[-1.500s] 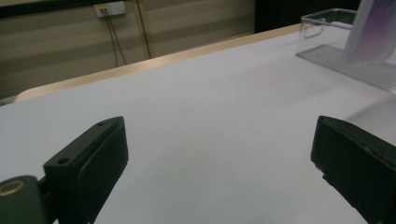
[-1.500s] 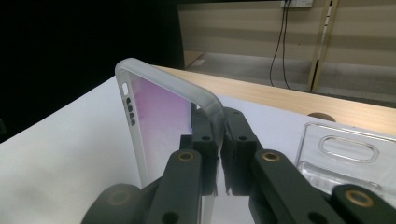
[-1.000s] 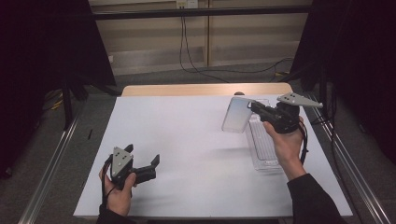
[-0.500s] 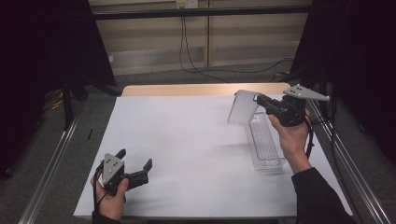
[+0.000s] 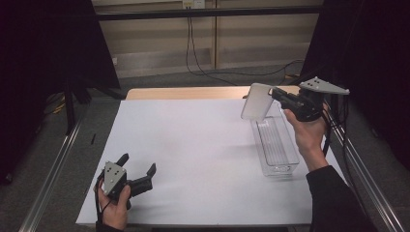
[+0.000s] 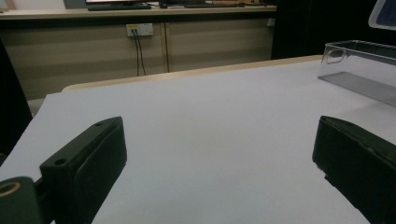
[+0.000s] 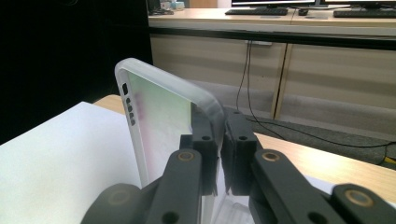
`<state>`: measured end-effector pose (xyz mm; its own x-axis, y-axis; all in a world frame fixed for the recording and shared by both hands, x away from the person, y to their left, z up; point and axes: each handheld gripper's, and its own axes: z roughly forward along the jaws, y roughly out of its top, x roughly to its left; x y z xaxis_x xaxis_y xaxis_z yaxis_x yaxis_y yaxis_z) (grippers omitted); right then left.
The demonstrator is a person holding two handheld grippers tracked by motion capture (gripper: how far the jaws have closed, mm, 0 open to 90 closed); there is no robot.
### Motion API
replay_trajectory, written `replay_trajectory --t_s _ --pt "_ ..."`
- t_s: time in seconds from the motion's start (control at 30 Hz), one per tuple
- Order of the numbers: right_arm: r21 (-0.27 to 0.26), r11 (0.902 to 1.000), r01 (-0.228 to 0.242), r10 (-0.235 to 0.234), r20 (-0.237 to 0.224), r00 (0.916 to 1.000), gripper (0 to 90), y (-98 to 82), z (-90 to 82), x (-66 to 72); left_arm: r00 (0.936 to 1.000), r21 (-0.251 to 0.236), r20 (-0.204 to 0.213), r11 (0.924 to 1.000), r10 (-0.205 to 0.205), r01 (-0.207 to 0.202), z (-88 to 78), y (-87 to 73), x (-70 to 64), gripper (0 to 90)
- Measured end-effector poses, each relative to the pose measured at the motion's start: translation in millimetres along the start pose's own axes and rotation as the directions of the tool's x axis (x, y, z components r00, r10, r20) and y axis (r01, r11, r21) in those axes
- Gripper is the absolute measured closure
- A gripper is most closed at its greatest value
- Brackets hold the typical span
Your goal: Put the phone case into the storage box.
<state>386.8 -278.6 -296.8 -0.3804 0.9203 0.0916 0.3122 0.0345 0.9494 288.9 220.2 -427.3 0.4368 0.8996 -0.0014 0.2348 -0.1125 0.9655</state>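
My right gripper, clamped on the lid, has lifted it higher above the clear box. My left gripper, jaws apart, has dropped toward the white table's near edge. Dark curtains flank it.

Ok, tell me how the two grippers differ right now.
The left gripper sits low at the table's near edge, open and holding nothing; the right gripper is raised at the far right, shut on a clear lid above the clear box. Both are black and hand-held.

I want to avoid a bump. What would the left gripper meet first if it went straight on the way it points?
Probably nothing soon: ahead of the open left gripper lies bare white table. The clear bin sits off to one side; depth is uncertain.
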Motion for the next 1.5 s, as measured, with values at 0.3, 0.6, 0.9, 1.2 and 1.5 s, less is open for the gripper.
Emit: replay_trajectory --t_s 0.3,0.6,0.9,1.2,1.5 --pt "-0.011 0.9999 -0.006 0.007 0.044 0.999 84.6 6.9 -6.3 -21.5 0.9997 -0.029 -0.016 0.9994 -0.019 0.018 -11.1 -4.4 7.4 1.8" --pt "0.015 0.9998 0.014 -0.015 0.089 0.9959 84.6 3.0 -0.3 -37.1 0.9998 -0.035 -0.014 0.9993 -0.014 0.013 -8.1 -7.4 7.1 2.0" --pt "0.052 0.9985 0.017 -0.023 0.106 0.9942 84.6 -5.1 10.0 -49.7 0.9994 -0.017 0.017 0.9994 -0.03 0.03 -5.7 -8.8 4.6 2.2" --pt "0.067 0.9976 0.017 -0.024 0.1 0.9947 84.6 -13.3 22.3 -60.7 0.9996 -0.022 0.029 0.9997 -0.006 0.007 -5.0 -8.0 7.2 2.9" --pt "0.08 0.9959 0.042 -0.05 0.107 0.993 84.6 -17.6 38.2 -64.2 0.9978 -0.014 0.065 0.9998 0.012 -0.011 -2.5 -8.4 2.7 3.1"
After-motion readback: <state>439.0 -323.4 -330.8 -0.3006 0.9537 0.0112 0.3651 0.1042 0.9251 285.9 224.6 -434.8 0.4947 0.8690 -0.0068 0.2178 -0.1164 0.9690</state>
